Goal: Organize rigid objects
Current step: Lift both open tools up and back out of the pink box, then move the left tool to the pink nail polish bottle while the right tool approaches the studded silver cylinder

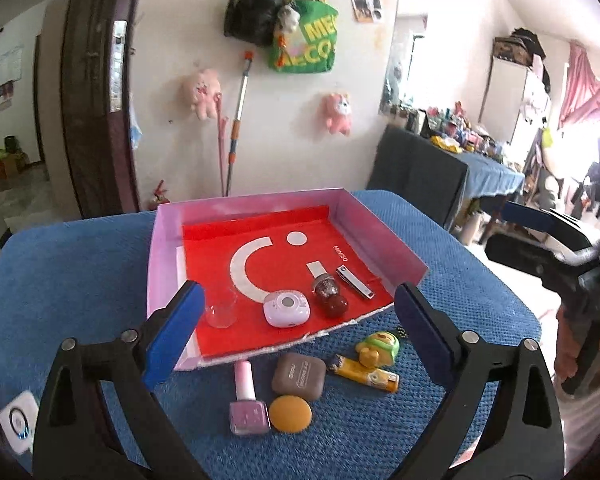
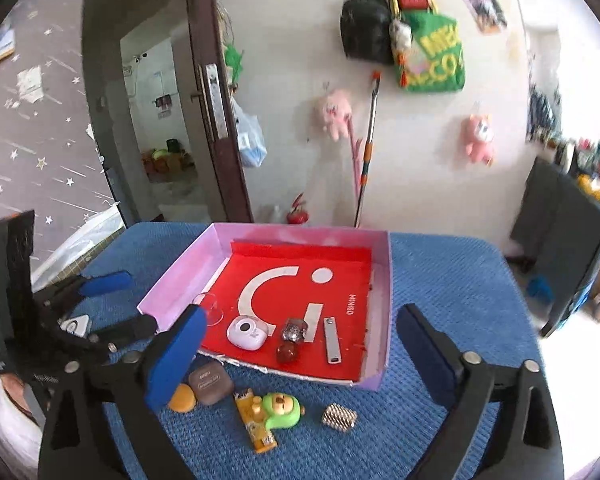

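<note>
Above the blue table [image 1: 440,248], the left gripper [image 1: 300,336] and right gripper [image 2: 302,350] both tilt down toward the pink box [image 2: 382,276], tongs spread wide, holding nothing.

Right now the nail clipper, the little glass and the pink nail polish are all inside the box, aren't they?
Not quite. The nail polish lies on the blue cloth in front of the box, outside it. The nail clipper and the glass are inside the box. The left wrist view shows this.

Pink plush toys [image 1: 201,92] on wall, green tote bag [image 1: 306,40], black backpack [image 1: 254,10], mop [image 1: 238,120], dark door [image 2: 216,92]
</note>
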A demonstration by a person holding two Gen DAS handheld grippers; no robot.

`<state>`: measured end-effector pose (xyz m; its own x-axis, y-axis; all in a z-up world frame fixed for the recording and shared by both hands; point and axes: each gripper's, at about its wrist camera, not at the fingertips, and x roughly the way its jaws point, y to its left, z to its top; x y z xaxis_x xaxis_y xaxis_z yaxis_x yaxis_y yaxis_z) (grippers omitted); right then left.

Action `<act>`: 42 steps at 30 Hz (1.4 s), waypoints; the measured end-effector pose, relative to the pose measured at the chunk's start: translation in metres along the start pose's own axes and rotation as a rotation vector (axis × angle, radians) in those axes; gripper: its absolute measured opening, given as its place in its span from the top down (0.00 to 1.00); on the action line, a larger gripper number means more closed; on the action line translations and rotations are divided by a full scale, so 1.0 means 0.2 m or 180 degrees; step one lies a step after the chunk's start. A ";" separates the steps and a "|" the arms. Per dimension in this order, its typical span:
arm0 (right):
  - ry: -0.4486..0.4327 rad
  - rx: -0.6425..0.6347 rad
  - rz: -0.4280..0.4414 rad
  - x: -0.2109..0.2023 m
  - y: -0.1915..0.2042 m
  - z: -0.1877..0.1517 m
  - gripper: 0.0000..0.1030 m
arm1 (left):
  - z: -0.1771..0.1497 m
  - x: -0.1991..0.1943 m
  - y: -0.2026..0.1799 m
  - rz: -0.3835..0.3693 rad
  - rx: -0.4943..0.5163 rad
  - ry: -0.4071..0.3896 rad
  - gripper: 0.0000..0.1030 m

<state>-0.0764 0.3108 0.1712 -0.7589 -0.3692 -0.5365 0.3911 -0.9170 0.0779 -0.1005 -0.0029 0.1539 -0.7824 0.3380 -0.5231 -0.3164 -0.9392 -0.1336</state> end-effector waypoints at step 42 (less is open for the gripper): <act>0.0211 0.0446 -0.0478 0.00 0.04 -0.77 0.00 | -0.59 0.06 0.10 0.0564 -0.0345 0.0532 0.05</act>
<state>0.0060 0.3259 0.0425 -0.7655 -0.2204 -0.6045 0.1965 -0.9747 0.1065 -0.0521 -0.0245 0.0456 -0.7182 0.1614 -0.6769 -0.1160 -0.9869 -0.1122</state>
